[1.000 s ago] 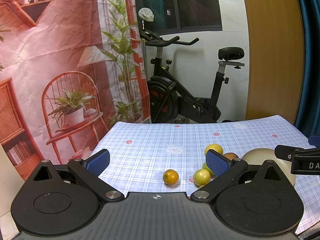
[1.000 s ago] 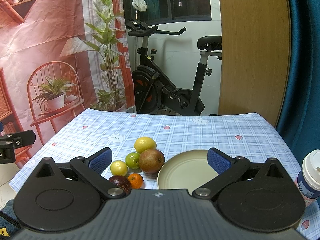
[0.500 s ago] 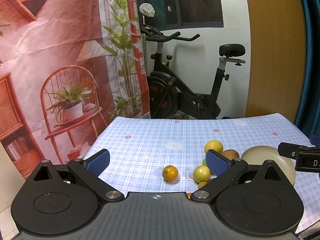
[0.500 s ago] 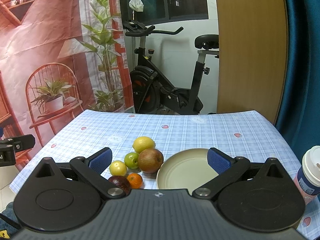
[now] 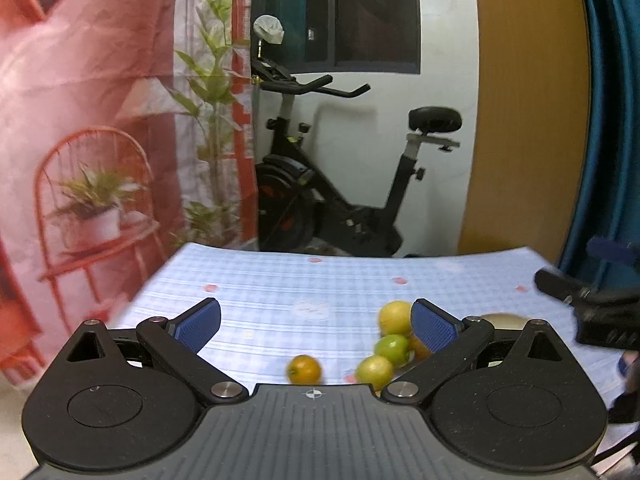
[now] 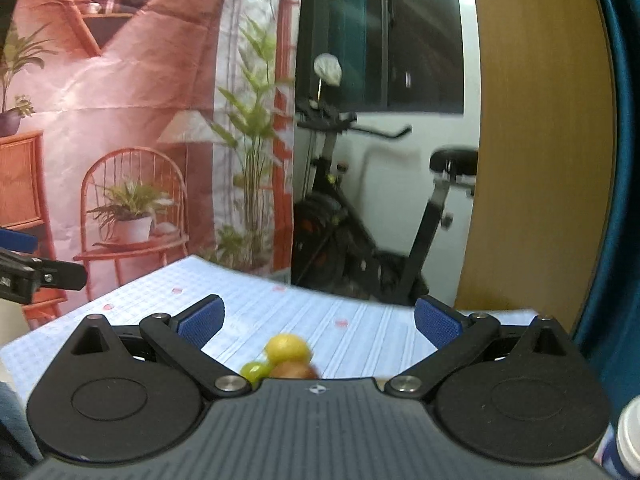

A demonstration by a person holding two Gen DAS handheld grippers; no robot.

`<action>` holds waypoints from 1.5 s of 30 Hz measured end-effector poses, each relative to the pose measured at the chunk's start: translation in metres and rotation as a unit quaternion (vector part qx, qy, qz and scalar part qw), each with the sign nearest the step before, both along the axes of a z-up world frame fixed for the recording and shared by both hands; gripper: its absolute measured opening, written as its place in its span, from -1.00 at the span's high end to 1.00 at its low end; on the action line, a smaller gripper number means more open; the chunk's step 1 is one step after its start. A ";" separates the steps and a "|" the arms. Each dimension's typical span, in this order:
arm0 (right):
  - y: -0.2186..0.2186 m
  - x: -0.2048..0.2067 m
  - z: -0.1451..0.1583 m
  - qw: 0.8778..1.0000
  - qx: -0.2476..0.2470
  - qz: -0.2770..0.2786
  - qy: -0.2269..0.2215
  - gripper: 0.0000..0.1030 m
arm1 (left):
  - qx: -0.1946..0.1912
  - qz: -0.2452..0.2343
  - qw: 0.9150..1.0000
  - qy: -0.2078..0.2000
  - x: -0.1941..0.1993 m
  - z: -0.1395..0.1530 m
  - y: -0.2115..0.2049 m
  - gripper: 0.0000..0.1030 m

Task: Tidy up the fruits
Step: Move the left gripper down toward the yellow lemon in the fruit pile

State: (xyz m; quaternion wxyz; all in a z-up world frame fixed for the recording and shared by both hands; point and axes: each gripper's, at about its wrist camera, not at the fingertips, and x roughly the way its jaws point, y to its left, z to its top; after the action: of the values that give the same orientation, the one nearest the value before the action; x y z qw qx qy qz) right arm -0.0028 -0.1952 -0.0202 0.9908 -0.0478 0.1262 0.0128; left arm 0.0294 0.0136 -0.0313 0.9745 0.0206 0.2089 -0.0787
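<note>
Left wrist view: the left gripper (image 5: 314, 322) hangs with jaws spread wide and empty above the checked tablecloth (image 5: 280, 296), where a small orange (image 5: 304, 369) sits apart from a cluster — a lemon (image 5: 394, 316) and two green fruits (image 5: 391, 349). The right gripper (image 6: 316, 322) is likewise spread and empty. The orange looks light, firm and prone to roll — best pinched across its widest middle.

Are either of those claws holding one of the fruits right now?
No. The left claw and the right claw are both open and empty; the fruits, like the orange, lie on the table.
</note>
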 end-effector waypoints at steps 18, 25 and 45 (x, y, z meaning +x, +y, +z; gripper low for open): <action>0.013 0.008 -0.046 0.996 0.009 0.057 0.063 -1.00 | -0.015 0.006 0.997 0.078 0.018 -0.045 0.000 -0.86; 0.006 0.002 -0.043 0.991 0.046 0.077 0.102 -1.00 | -0.010 -0.010 0.996 0.093 0.015 -0.047 -0.008 -0.86; 0.038 0.017 -0.081 0.950 0.004 0.170 0.260 -0.66 | -0.047 -0.082 0.978 0.187 0.024 -0.082 -0.015 -0.49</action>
State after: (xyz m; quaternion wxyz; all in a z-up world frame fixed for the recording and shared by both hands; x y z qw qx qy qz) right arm 0.0143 -0.1568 -0.1017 0.9067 -0.0597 0.3698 0.1940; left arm 0.0536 -0.0012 -0.1129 0.9082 -0.0233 0.3814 -0.1707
